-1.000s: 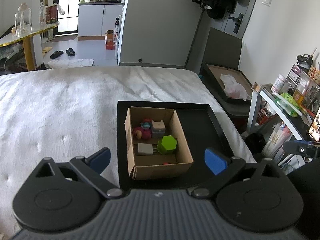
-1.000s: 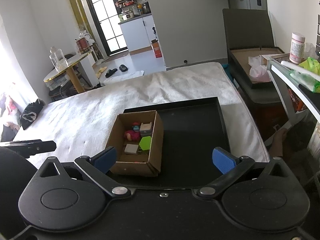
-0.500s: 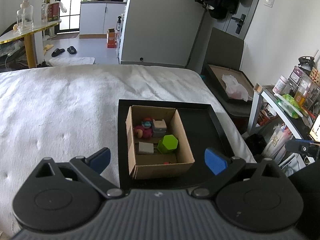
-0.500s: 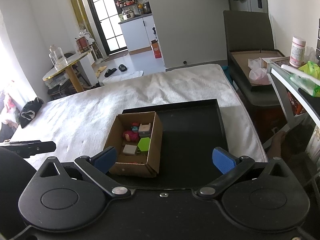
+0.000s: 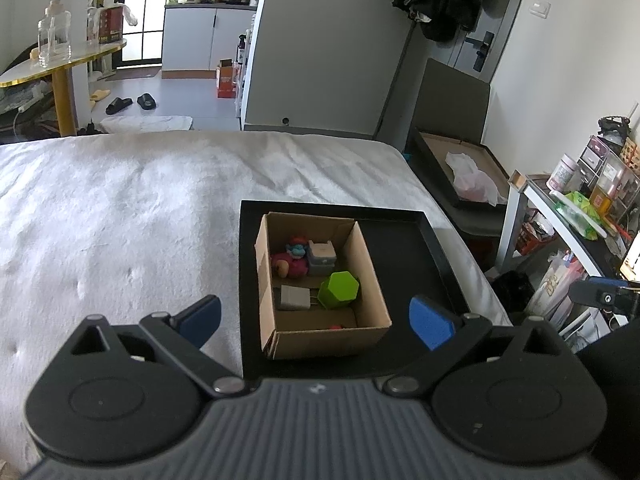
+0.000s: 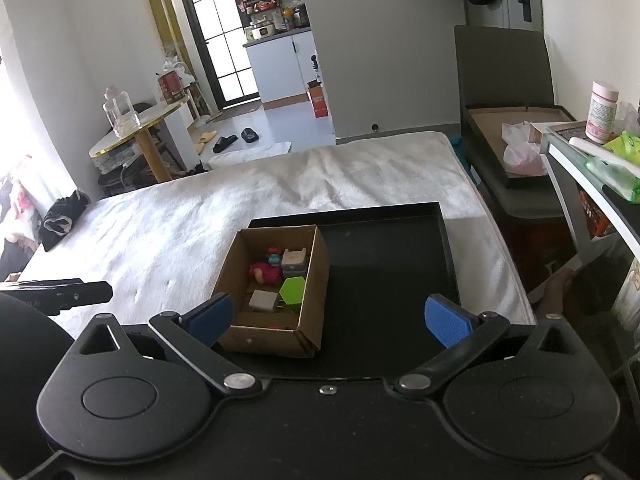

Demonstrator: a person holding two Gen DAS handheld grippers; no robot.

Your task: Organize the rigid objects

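- Left wrist view: my left gripper (image 5: pixel 316 318) has its blue-padded jaws spread wide and holds nothing; it hangs above the near edge of the shallow black rectangular tray (image 5: pixel 442 256).
- The tray lies on the white textured bed cover (image 5: pixel 120 216), and the open brown cardboard box (image 5: pixel 372 272) stands in the tray's left half.
- Inside the box I see a bright green hexagonal block (image 5: pixel 339 290) against the right wall, with a small grey rectangular block (image 5: pixel 295 297) just beside it on the left.
- Further back in the box are a grey square lidded container (image 5: pixel 321 257) and a red and pink toy figure (image 5: pixel 290 263), side by side; I cannot tell whether they touch.
- A small red item shows at the box's near wall, too hidden for me to name.
- Right wrist view: my right gripper (image 6: pixel 328 320) is likewise fully apart and empty, held over the tray's near edge, with the cardboard box (image 6: pixel 316 280) ahead on the left.
- The tray's right half (image 6: pixel 400 264) is bare black surface from here.
- The green block (image 6: pixel 293 290) leans on the box's right wall in this view as well.
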